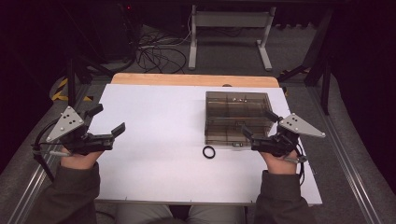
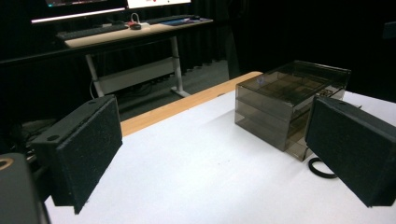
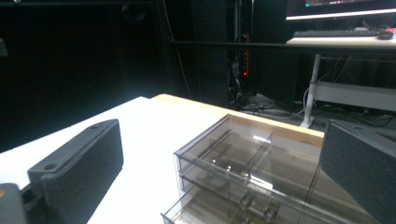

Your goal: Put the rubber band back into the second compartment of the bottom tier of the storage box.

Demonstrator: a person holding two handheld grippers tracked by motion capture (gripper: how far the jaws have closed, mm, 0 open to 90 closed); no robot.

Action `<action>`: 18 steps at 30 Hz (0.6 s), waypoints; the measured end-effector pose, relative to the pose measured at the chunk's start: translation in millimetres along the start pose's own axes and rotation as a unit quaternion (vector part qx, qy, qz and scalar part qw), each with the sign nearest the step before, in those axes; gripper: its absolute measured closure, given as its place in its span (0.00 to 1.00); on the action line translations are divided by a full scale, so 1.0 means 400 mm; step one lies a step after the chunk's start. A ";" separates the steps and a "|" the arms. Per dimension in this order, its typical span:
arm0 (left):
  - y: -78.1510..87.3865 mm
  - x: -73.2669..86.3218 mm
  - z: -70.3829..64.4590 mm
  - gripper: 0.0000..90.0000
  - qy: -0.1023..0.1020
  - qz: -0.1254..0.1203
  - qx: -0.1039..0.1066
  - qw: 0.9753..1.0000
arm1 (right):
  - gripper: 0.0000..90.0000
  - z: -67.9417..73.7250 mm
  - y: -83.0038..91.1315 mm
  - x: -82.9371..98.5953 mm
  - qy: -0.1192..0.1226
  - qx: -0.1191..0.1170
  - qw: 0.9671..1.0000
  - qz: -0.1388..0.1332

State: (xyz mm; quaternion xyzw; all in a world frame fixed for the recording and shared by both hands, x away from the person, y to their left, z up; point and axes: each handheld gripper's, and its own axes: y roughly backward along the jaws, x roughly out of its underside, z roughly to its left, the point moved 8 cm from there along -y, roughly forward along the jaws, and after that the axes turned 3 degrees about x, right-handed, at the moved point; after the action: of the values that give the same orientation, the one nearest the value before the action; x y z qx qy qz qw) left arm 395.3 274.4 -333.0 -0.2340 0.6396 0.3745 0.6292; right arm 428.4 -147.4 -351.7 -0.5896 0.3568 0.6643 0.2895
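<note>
The left tongs (image 1: 108, 120) hover over the left edge of the white bench (image 1: 159, 135) with their jaws spread wide and nothing between them, held by the person's left hand (image 1: 79, 157). The right tongs (image 1: 259, 123) are likewise apart and empty, poised just at the near right corner of the smoky clear drawer box (image 1: 237, 117), with the right hand (image 1: 280, 161) behind them. From above, the drawer box stands on the right half of the bench, well apart from the left tongs, and a small black ring (image 1: 208, 151) lies flat on the bench just in front of the box's near left corner. The left gripper view looks across the bench between its two padded jaws and shows the box's (image 2: 289, 105) stacked drawer fronts from the side, something the high view hides, with the ring (image 2: 321, 168) peeking out beside the right jaw, partly covered by it. The right gripper view looks down from close by on the box (image 3: 243, 163), showing the dividers under its clear lid and a lower drawer standing slightly out at the bottom of the picture; whether that drawer is truly pulled open cannot be told from above. Beyond the bench, a desk (image 2: 135, 30) with a keyboard stands in the dark room.
</note>
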 end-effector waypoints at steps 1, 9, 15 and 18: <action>0.000 0.000 -0.001 0.05 0.000 0.001 0.002 1.000 | 0.00 0.002 -0.004 0.011 -0.001 0.003 1.000 0.009; -0.001 0.000 -0.007 0.05 -0.002 0.001 0.010 1.000 | 0.00 0.022 -0.039 0.061 0.003 0.003 0.999 0.049; 0.001 -0.002 -0.011 0.05 -0.002 0.000 0.015 1.000 | 0.04 0.043 -0.064 0.089 0.017 0.001 0.997 0.069; 0.001 -0.002 -0.014 0.05 0.000 -0.001 0.018 1.000 | 0.09 0.054 -0.079 0.109 0.024 -0.006 0.996 0.081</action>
State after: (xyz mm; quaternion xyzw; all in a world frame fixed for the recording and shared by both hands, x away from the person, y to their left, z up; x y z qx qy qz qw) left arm 391.8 270.2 -332.4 -0.2231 0.6461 0.3620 0.6338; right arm 435.2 -113.1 -398.0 -0.5757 0.4066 0.6736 0.2225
